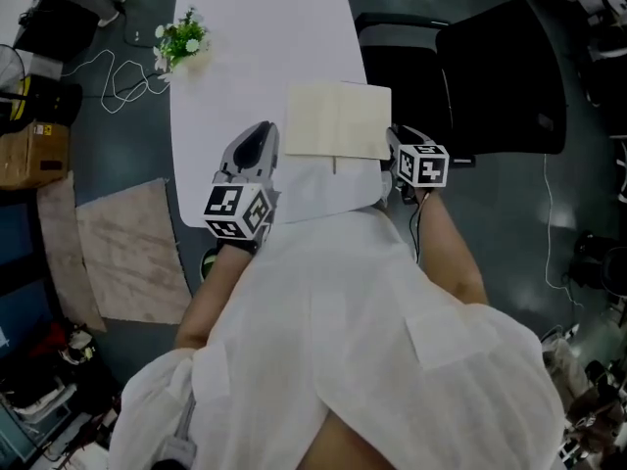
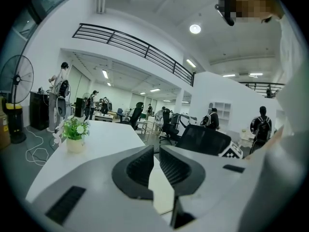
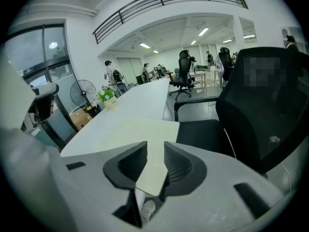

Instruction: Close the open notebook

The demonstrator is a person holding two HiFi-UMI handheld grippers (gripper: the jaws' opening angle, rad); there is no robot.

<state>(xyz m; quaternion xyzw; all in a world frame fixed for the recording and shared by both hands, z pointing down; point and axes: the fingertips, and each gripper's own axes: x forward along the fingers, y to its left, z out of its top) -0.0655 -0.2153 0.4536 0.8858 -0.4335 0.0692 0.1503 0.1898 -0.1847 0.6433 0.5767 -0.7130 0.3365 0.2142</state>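
White long table (image 1: 255,37), cream notebook (image 1: 339,120), potted plant (image 1: 181,39), black chair (image 1: 495,81), grey floor (image 1: 127,155)

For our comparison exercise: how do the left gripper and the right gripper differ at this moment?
The left gripper has jaws only a slit apart; the right gripper has jaws clearly wider. The left gripper sits beside the open notebook at its left edge, the right gripper at its right edge. Both carry a marker cube, and neither grips the notebook.
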